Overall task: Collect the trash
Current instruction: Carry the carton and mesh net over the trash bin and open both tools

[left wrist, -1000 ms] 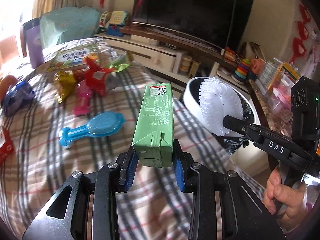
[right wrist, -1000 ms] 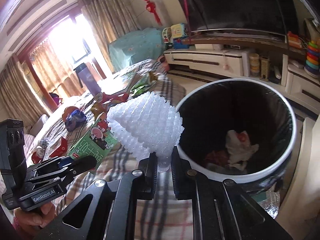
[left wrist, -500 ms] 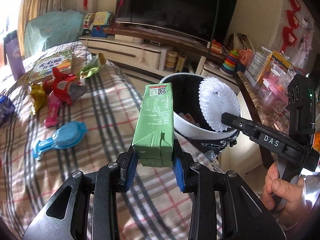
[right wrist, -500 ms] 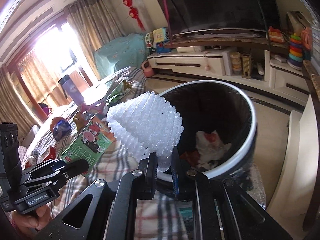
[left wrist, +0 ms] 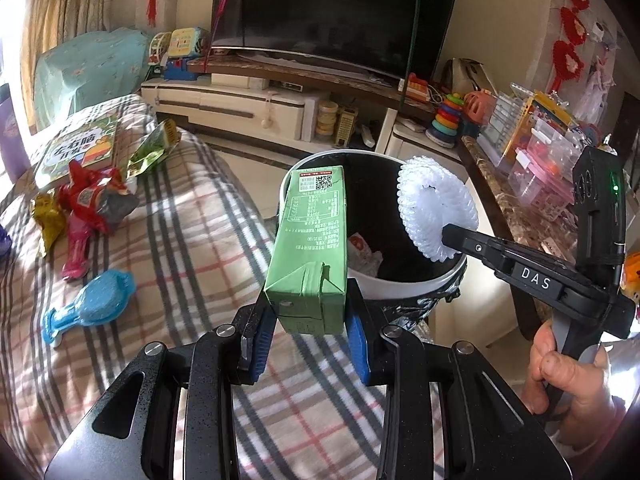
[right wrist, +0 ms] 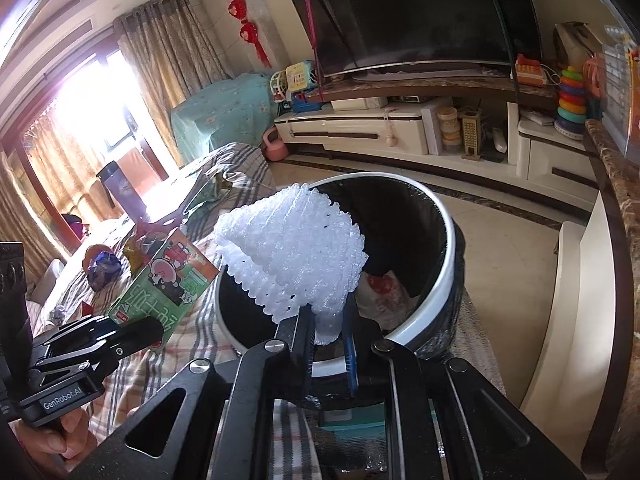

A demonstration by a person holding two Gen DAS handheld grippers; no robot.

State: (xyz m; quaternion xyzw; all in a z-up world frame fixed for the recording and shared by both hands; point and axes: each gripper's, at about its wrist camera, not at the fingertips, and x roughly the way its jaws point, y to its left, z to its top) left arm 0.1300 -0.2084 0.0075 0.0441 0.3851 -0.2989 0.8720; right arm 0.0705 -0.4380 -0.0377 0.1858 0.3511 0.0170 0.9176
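From my left wrist view, my left claw [left wrist: 307,338] sits at the bottom centre, its blue pads pressed against the lower end of a green drink carton [left wrist: 310,252] that stands up toward the middle of the frame. Behind the carton, centre right, is the white-rimmed trash bin [left wrist: 416,282] with a black liner and some crumpled white and red rubbish inside. My right claw [left wrist: 450,238] reaches in from the right edge and pinches a white foam fruit net [left wrist: 434,206] over the bin's opening; my right hand [left wrist: 568,376] grips its handle at lower right. To the left, on the plaid blanket [left wrist: 188,240], lie a blue plastic toy [left wrist: 90,306], a red wrapper [left wrist: 94,200] and a picture book [left wrist: 78,150] toward the upper left.

From my right wrist view, my right claw [right wrist: 329,338] is at the bottom centre, nearly closed on the narrow tail of the foam fruit net [right wrist: 296,260], which fans out above the near side of the trash bin [right wrist: 432,304]. At left, my left claw [right wrist: 150,330] holds the green drink carton [right wrist: 170,280] just beside the bin's rim, above the blanket.
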